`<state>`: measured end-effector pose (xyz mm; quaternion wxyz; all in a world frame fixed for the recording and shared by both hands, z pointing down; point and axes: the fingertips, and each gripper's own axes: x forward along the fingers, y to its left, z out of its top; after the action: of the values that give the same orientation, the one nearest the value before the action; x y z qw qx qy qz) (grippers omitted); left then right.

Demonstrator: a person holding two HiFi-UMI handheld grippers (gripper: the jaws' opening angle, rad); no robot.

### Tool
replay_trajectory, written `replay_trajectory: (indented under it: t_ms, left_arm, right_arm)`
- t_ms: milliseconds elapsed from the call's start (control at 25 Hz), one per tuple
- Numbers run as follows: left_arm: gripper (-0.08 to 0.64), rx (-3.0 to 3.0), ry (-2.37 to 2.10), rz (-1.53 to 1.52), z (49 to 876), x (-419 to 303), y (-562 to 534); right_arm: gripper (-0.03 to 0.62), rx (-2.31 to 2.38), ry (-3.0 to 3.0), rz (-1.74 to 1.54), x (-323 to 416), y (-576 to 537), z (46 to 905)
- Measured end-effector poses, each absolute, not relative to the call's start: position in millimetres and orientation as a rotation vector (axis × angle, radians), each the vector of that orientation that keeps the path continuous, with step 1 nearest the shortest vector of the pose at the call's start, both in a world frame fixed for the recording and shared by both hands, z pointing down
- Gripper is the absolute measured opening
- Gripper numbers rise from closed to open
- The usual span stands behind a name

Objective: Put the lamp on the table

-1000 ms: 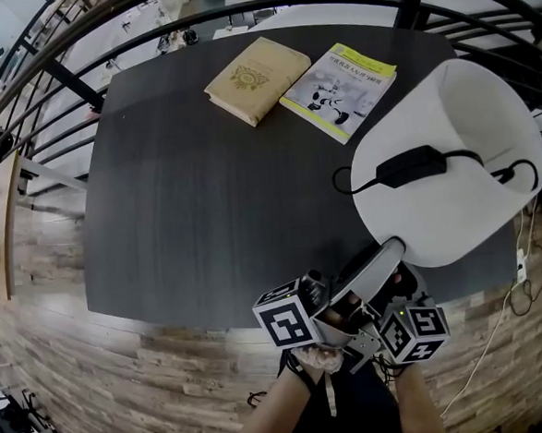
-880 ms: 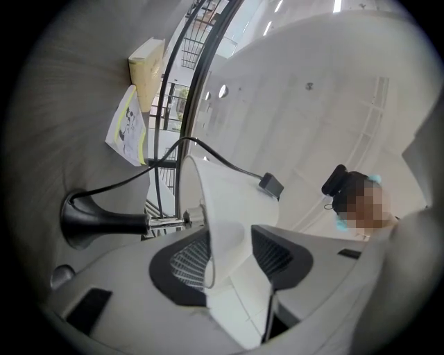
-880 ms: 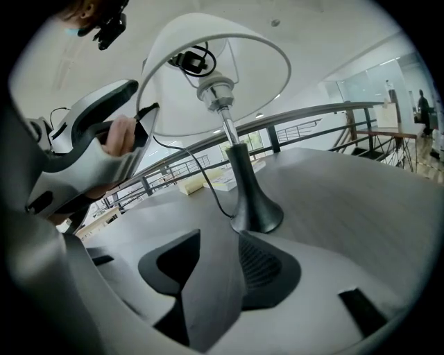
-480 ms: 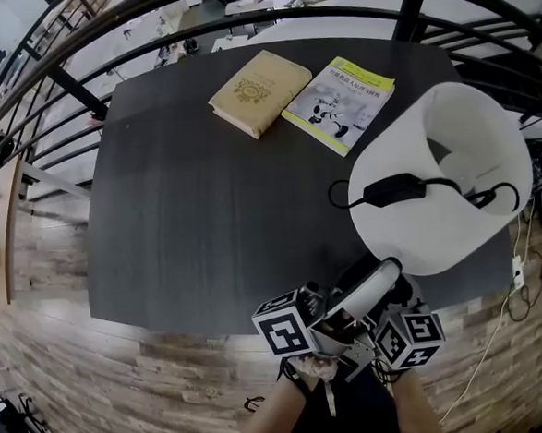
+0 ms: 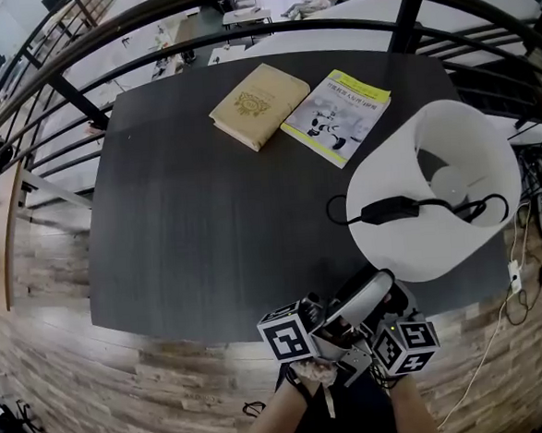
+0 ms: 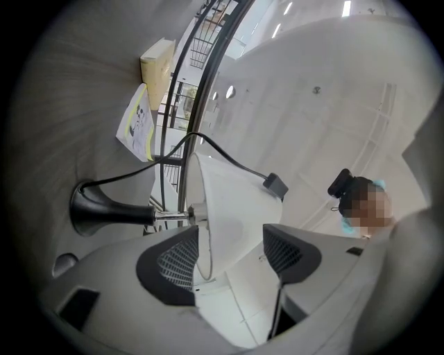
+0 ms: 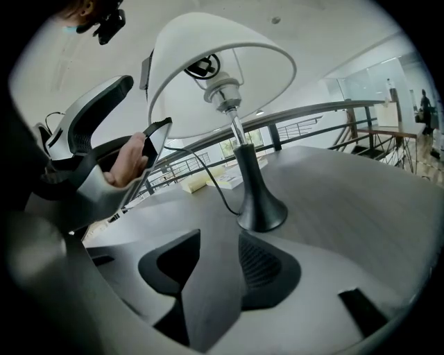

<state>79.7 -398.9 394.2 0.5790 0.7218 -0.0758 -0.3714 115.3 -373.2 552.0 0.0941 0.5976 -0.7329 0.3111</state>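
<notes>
Near the edge of the dark worktop (image 5: 206, 215), the left hand-held gripper (image 6: 232, 251), jaws just opening, straddles the rim of the white-shaded black-footed lamp (image 6: 236, 201); a snag could topple it. Right hand-held gripper (image 7: 218, 243): spread, empty.

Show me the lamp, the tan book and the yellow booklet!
lamp (image 5: 421, 247), head view, white shade's outer side
tan book (image 5: 258, 102), head view, middle of its cover
yellow booklet (image 5: 338, 115), head view, middle of its cover

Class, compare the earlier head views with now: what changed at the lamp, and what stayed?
The left gripper has just been opening its jaws, letting go of the lamp, whose shade rim stands loose between them. The lamp has tipped more upright on the table. The book, booklet and right gripper stayed put.
</notes>
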Motion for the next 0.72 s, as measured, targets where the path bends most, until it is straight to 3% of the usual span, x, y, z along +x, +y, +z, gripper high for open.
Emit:
replay_trajectory:
  t_ms: [480,720]
  left_arm:
    - [0.295,1.703,-0.297,-0.794,418.1,54.7,-393.6]
    - [0.117,1.695,-0.419,-0.716,441.7,34.0,-388.4]
  right_arm:
    - [0.195,1.741,-2.224,0.903,107.2,-373.0,530.5]
    - [0.091,1.730,-2.258,0.861,96.9,-371.2,511.7]
